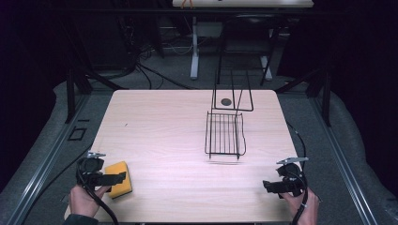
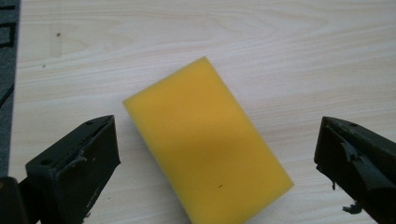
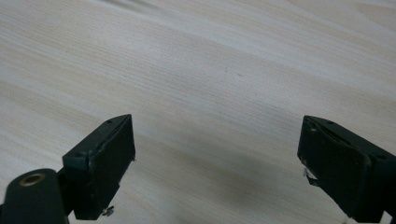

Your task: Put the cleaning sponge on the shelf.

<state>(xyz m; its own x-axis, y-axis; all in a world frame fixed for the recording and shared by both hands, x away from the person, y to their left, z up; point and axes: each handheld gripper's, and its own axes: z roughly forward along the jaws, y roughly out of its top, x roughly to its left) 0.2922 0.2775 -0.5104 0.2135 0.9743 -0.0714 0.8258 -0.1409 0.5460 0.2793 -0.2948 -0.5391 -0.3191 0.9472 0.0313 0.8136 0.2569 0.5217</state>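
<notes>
Little looks done yet — the yellow sponge (image 2: 205,144) lies flat at the table's (image 1: 159,126) near left corner between the left gripper's (image 2: 215,161) spread jaws, ungripped, while the right gripper (image 3: 217,163) hangs open, empty — the wire rack (image 1: 224,134) untouched.

Right gripper (image 3: 217,154) hanging over bare wood, jaws spread wide.

The two black jaws are rising from the bottom corners, one at the left and one at the right, and nothing is sitting between them. The pale wooden table (image 3: 210,70) is running beneath, its grain slanting across, and a soft shadow is lying on it between the jaws.
</notes>
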